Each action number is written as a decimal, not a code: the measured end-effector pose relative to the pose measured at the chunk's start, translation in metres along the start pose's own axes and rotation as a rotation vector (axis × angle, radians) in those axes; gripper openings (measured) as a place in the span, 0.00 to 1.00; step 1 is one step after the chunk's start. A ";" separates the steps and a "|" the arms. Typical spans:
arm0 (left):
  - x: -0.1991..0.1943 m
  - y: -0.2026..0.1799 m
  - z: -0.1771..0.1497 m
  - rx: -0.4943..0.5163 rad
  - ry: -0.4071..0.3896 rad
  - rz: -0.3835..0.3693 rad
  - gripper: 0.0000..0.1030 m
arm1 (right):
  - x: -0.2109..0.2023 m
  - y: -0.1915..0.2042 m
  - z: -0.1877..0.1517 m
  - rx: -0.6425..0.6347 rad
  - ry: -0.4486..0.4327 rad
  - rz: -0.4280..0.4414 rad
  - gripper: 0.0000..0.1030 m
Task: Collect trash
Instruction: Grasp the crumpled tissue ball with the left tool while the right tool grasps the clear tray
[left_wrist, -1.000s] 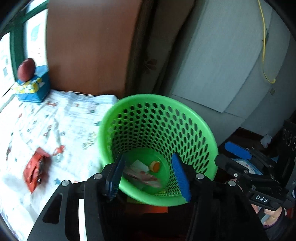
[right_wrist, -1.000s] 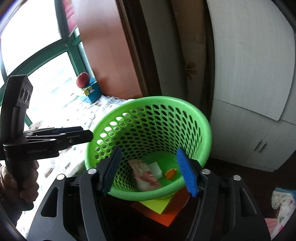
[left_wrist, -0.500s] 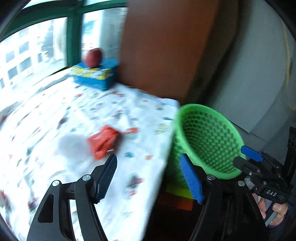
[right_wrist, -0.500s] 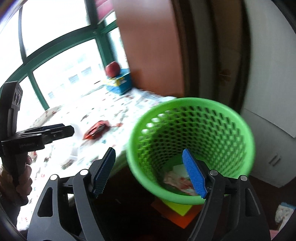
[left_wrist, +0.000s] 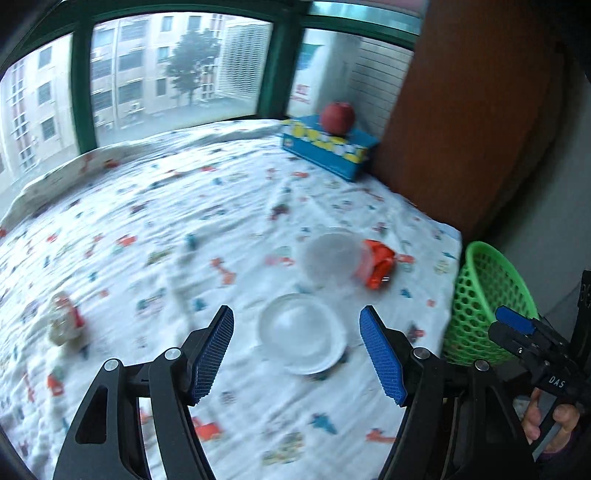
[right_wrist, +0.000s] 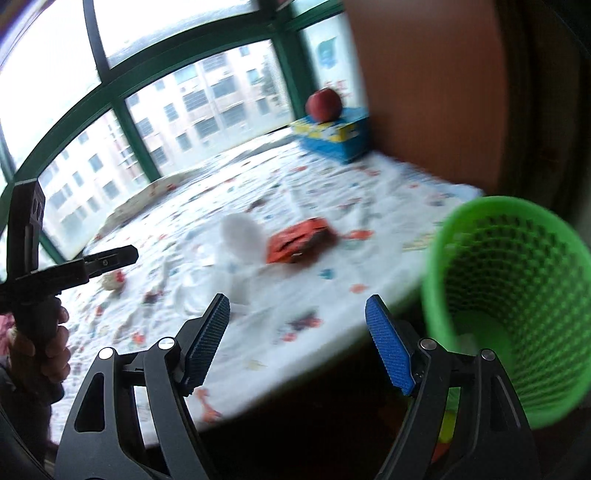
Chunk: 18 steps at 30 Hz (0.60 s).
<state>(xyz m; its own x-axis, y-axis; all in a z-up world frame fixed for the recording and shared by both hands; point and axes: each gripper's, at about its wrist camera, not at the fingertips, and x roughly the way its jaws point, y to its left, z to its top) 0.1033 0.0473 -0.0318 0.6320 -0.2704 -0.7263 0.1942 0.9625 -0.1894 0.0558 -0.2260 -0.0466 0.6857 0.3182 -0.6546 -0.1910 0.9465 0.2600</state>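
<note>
Clear plastic lid (left_wrist: 301, 338) lay straight ahead of the left gripper (left_wrist: 297, 350), between its wide, empty jaws, nearer than the likewise wide right gripper (right_wrist: 297, 341).

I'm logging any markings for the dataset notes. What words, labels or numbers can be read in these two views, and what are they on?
"DAS": white letters on the black body of the right hand-held gripper, seen in the left wrist view.
Red characters on the white wall panel outside the window: too blurred to read.
Yellow and white print on the blue cardboard box under the red apple: not legible.
Printed white tablecloth: small pictures, no readable words.
</note>
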 end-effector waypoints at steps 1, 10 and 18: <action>-0.002 0.009 -0.002 -0.014 -0.001 0.015 0.66 | 0.006 0.004 0.002 0.001 0.010 0.014 0.73; -0.018 0.084 -0.018 -0.103 -0.016 0.147 0.74 | 0.065 0.033 0.010 0.020 0.115 0.117 0.73; -0.031 0.149 -0.034 -0.194 -0.020 0.232 0.76 | 0.118 0.034 0.014 0.061 0.200 0.156 0.69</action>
<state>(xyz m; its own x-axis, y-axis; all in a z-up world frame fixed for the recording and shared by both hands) 0.0873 0.1995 -0.0600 0.6579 -0.0413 -0.7519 -0.1032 0.9841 -0.1443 0.1404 -0.1565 -0.1049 0.4980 0.4697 -0.7290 -0.2368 0.8823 0.4067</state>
